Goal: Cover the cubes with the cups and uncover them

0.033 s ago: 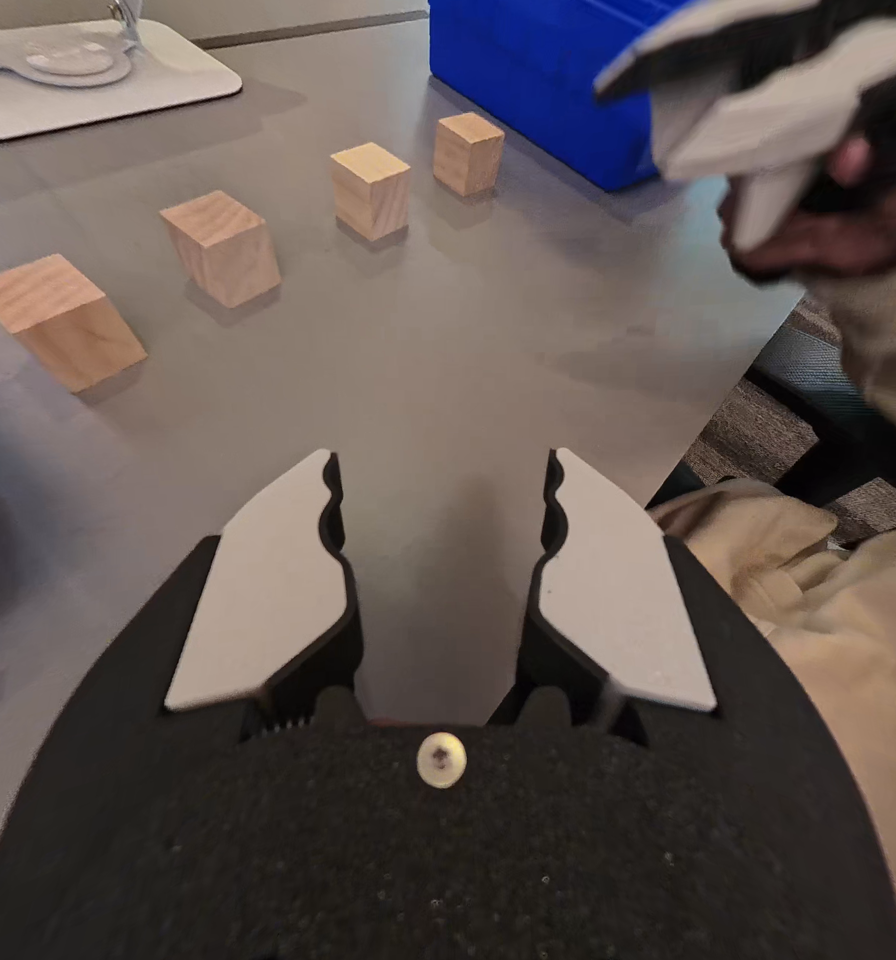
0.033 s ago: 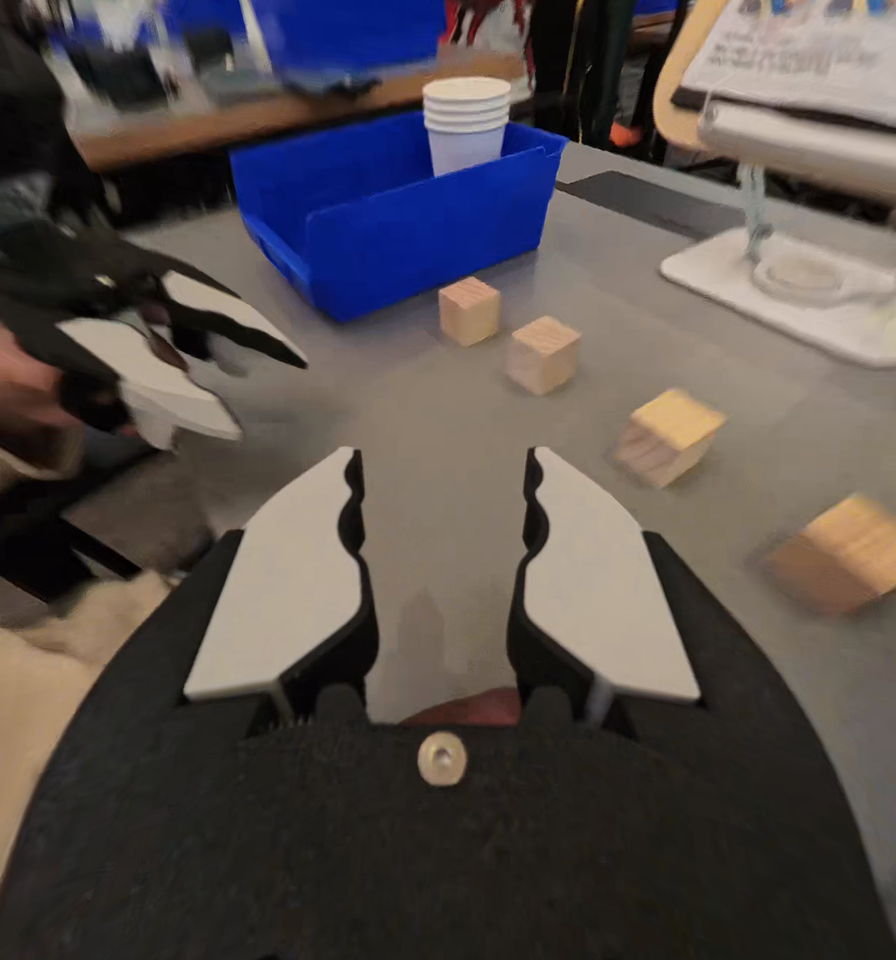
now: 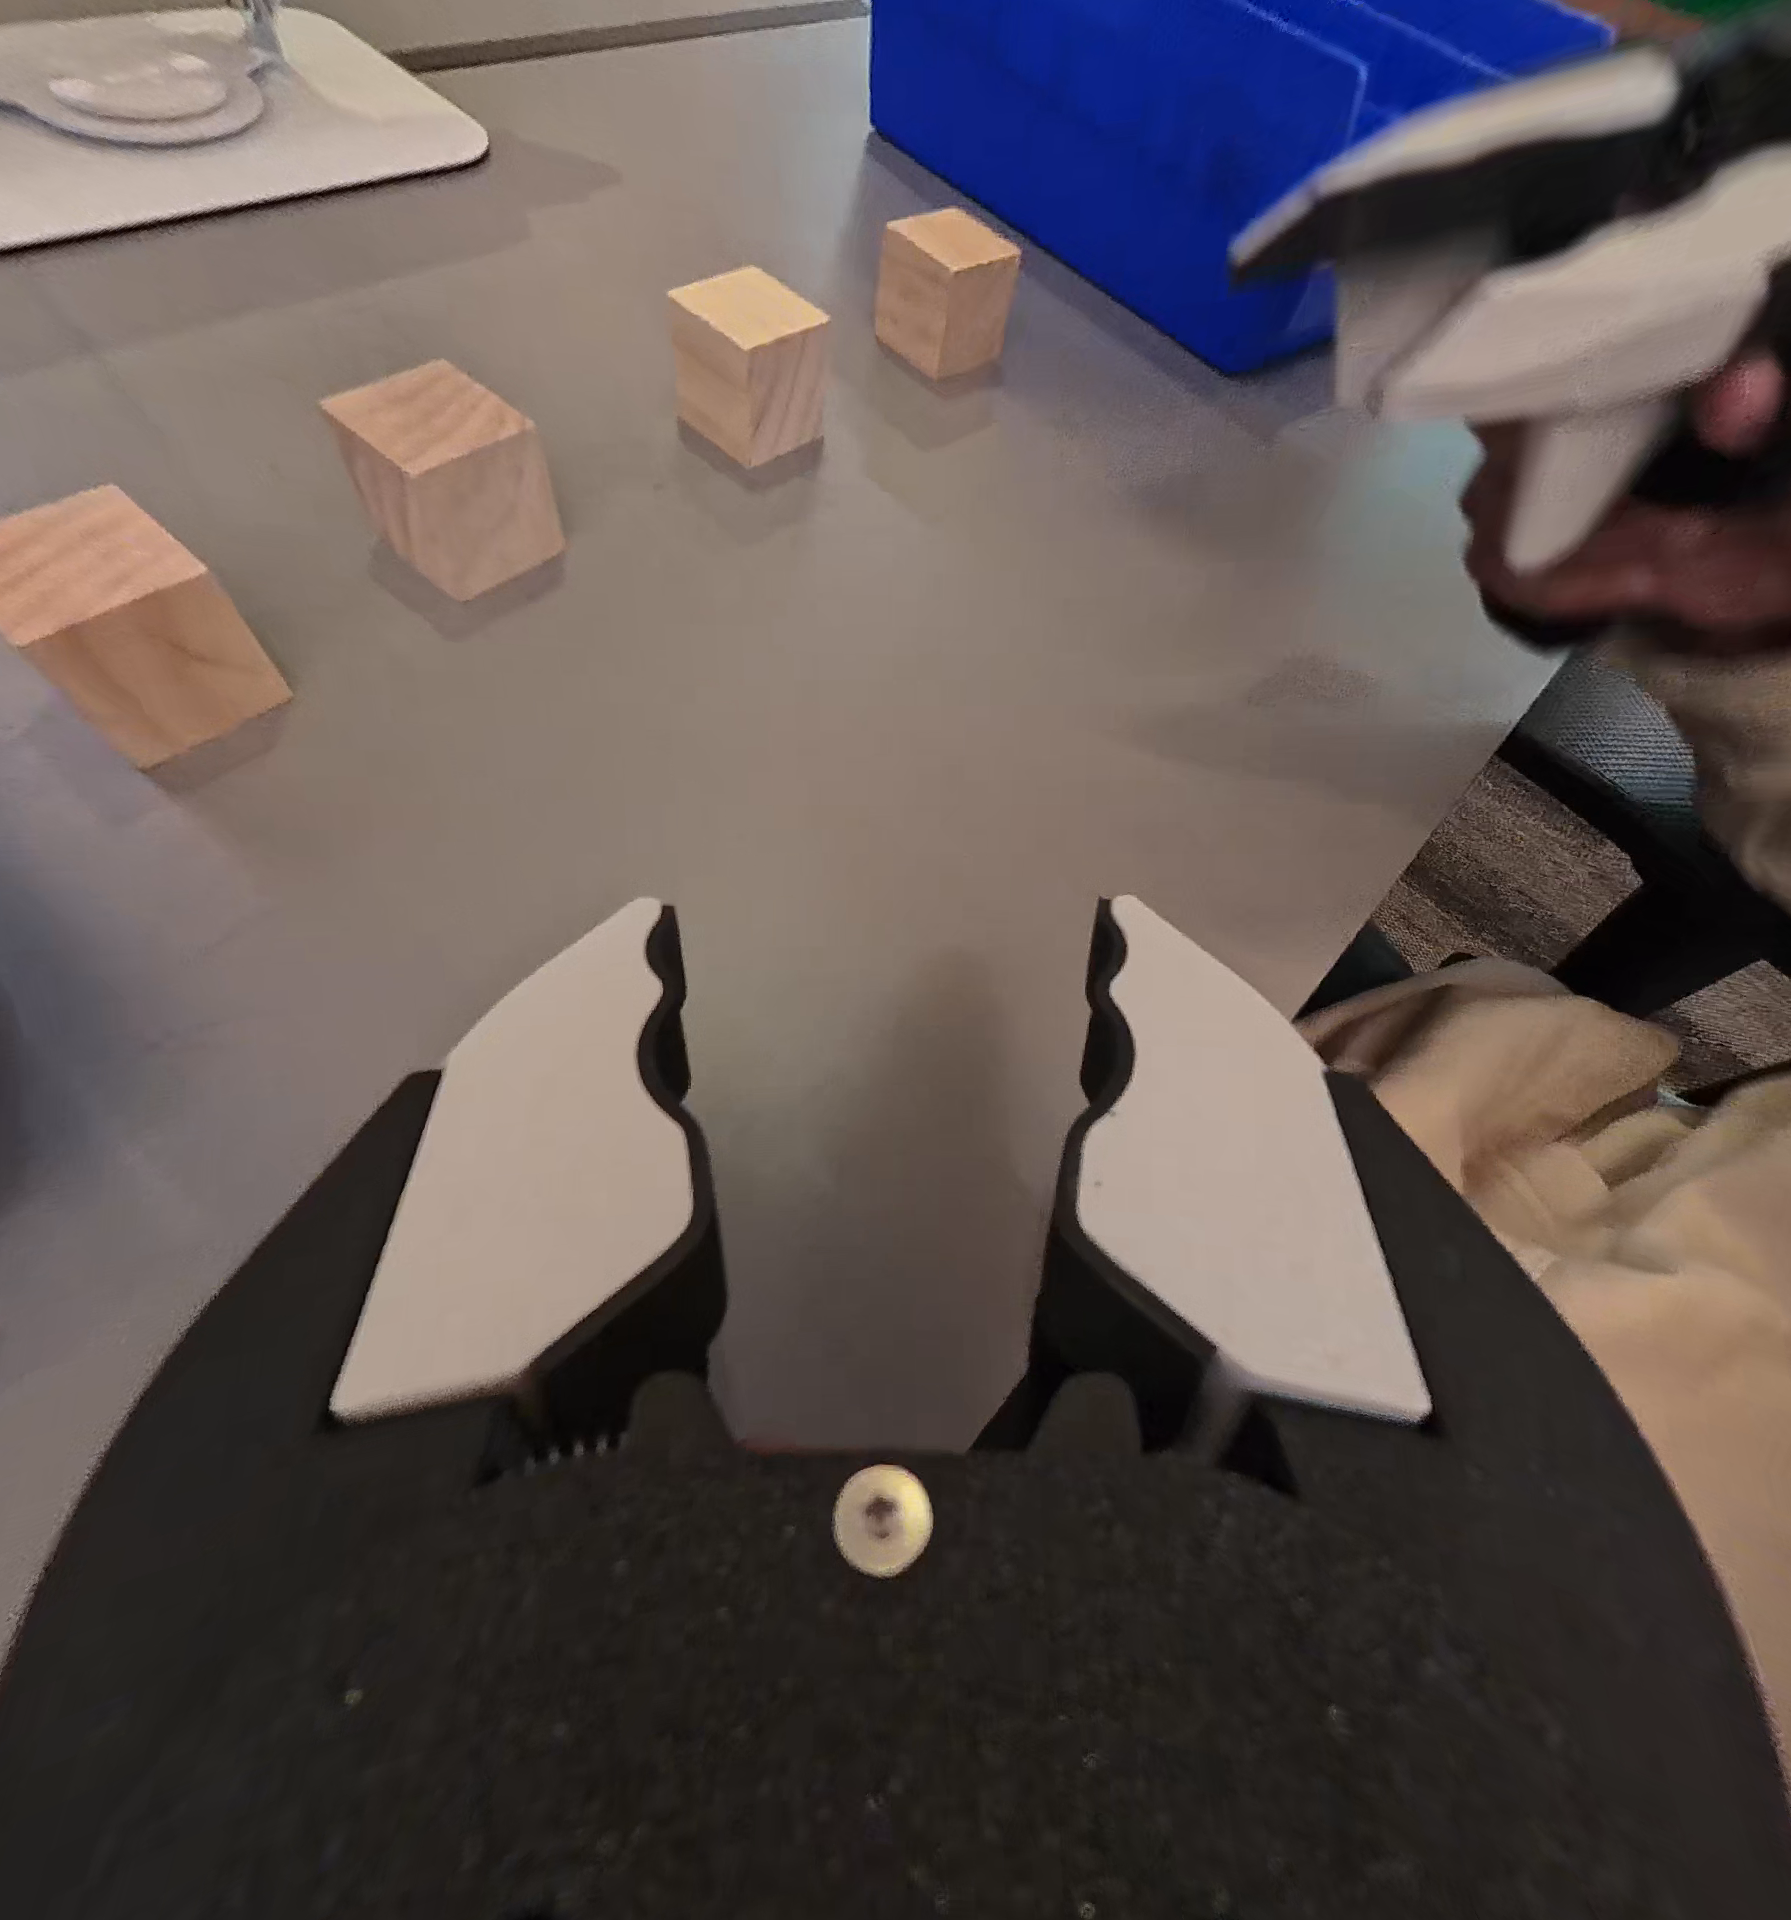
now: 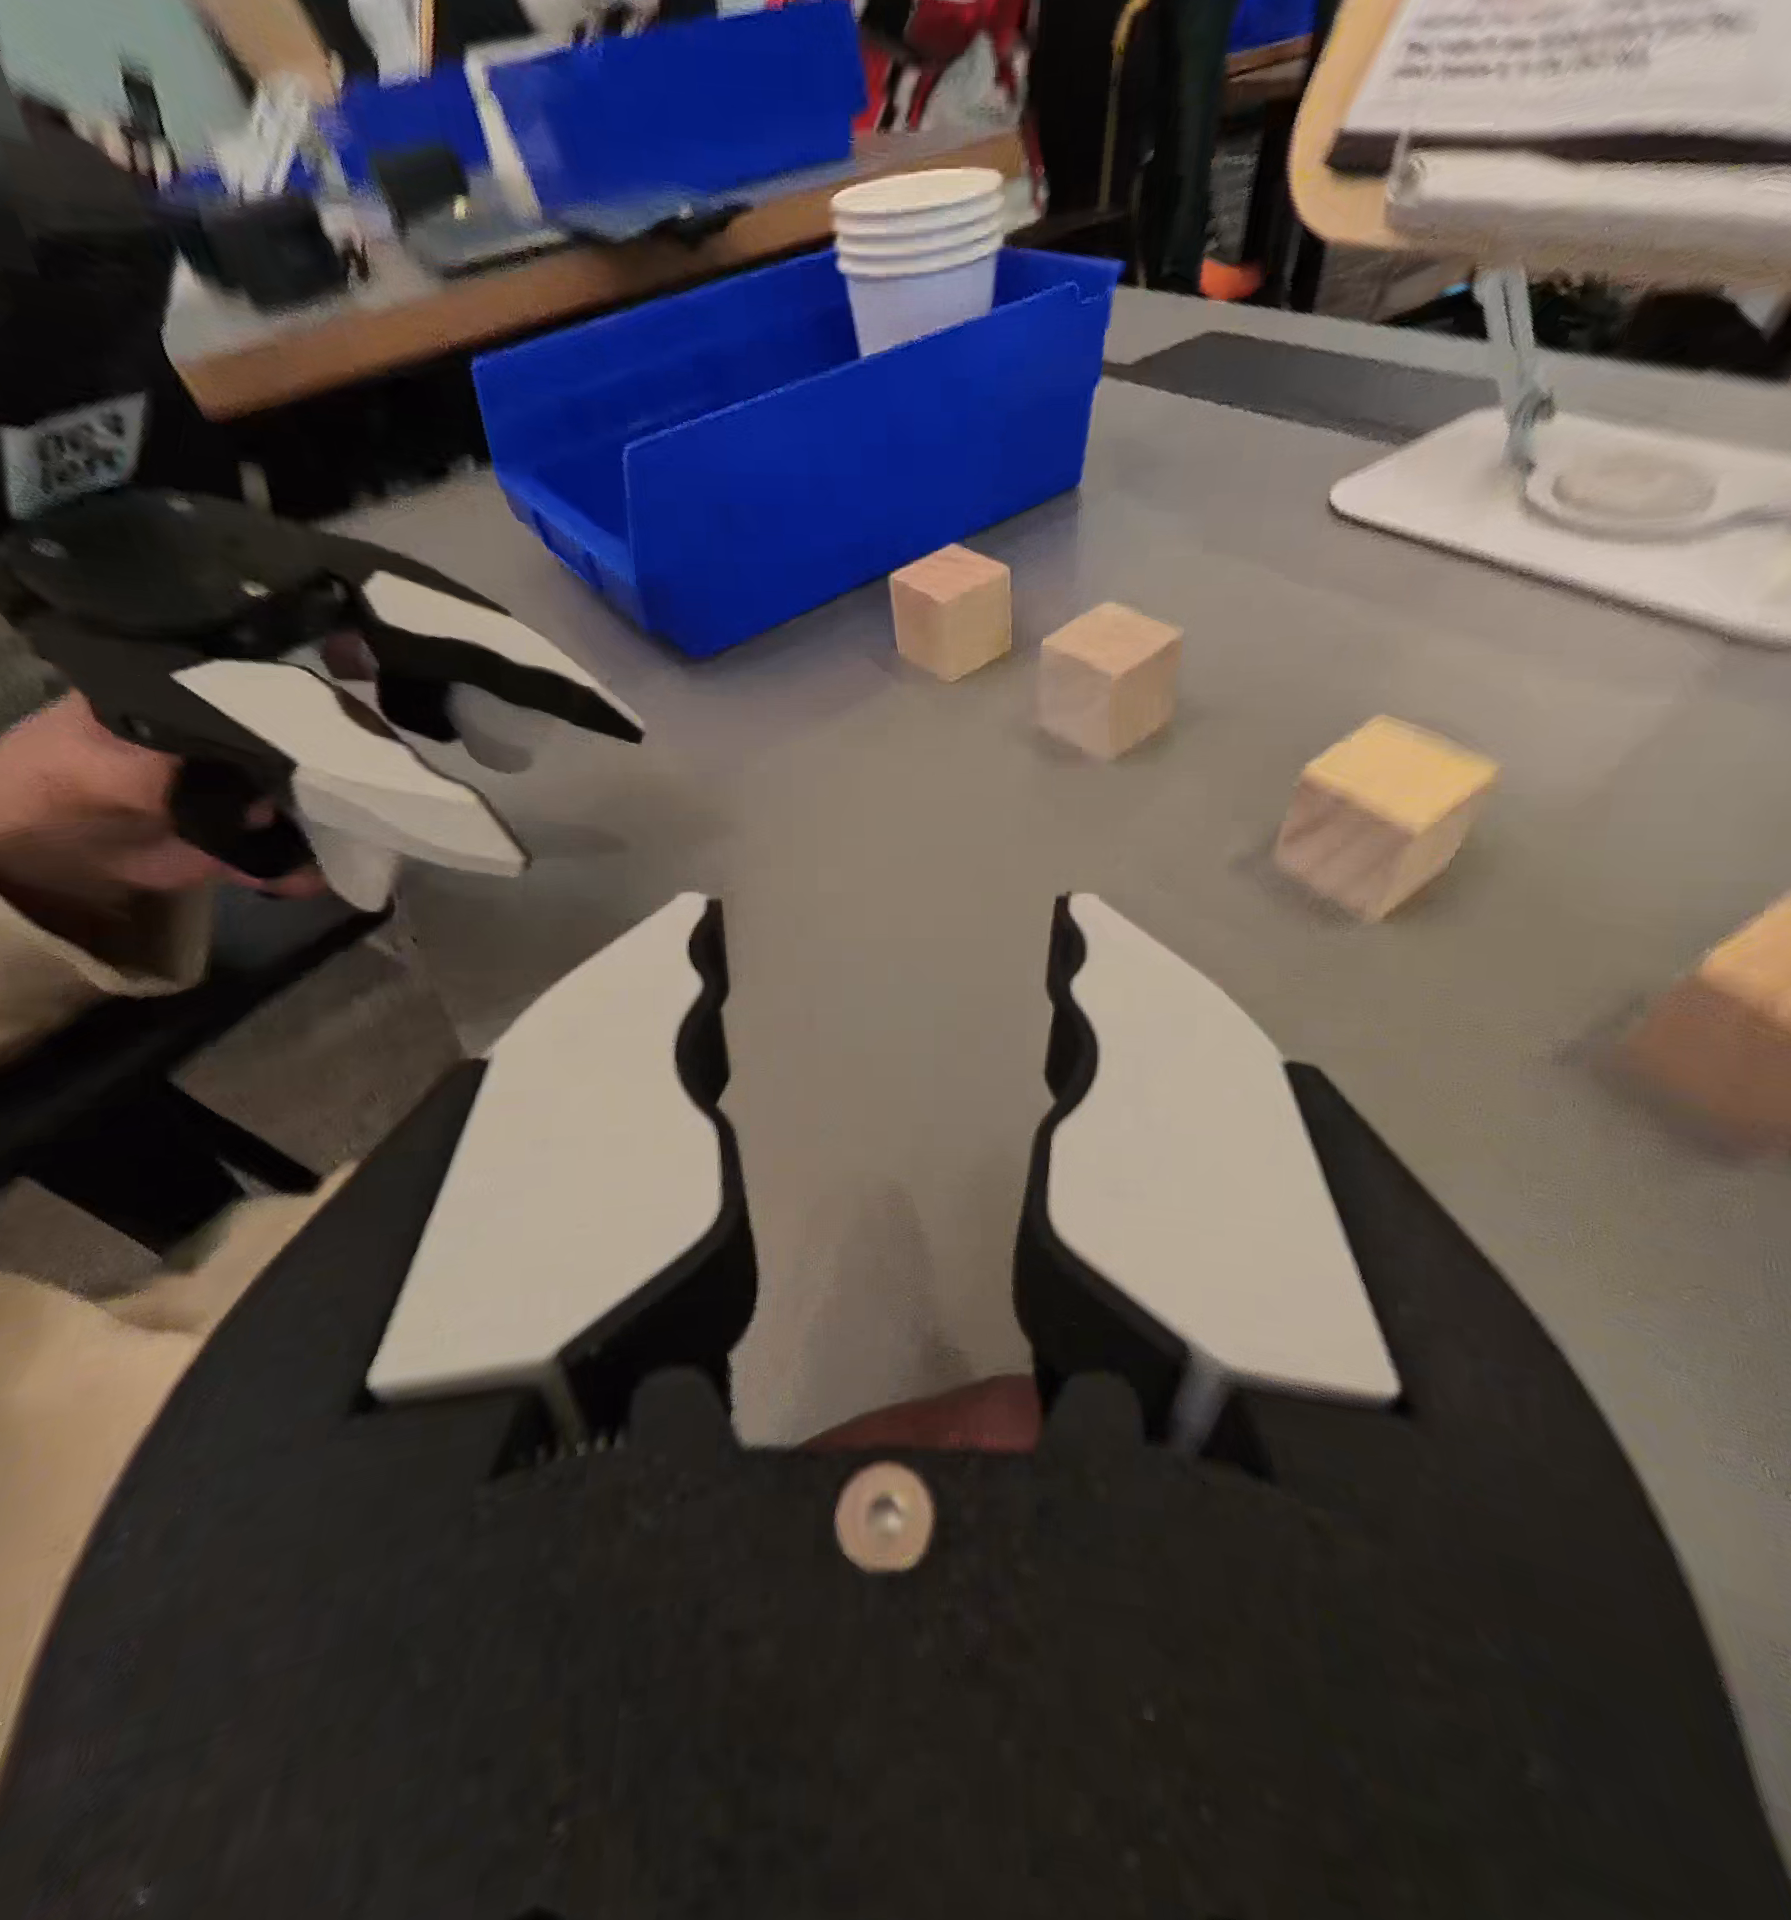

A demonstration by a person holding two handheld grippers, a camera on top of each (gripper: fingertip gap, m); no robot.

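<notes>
In the left wrist view, my left gripper [image 3: 886, 997] hangs low over the grey tabletop [image 3: 870, 727], jaws spread wide with nothing between them. Four pale wooden cubes [image 3: 751, 364] sit in a curved row ahead, all uncovered.

In the right wrist view, my right gripper [image 4: 886, 997] is likewise agape and empty, angled toward the blue plastic bin [image 4: 766, 488], where the stack of white paper cups [image 4: 917, 260] stands upright. I judge fetching a cup comes first: I should pinch only the top cup's rim, lifting straight so the others stay nested.
</notes>
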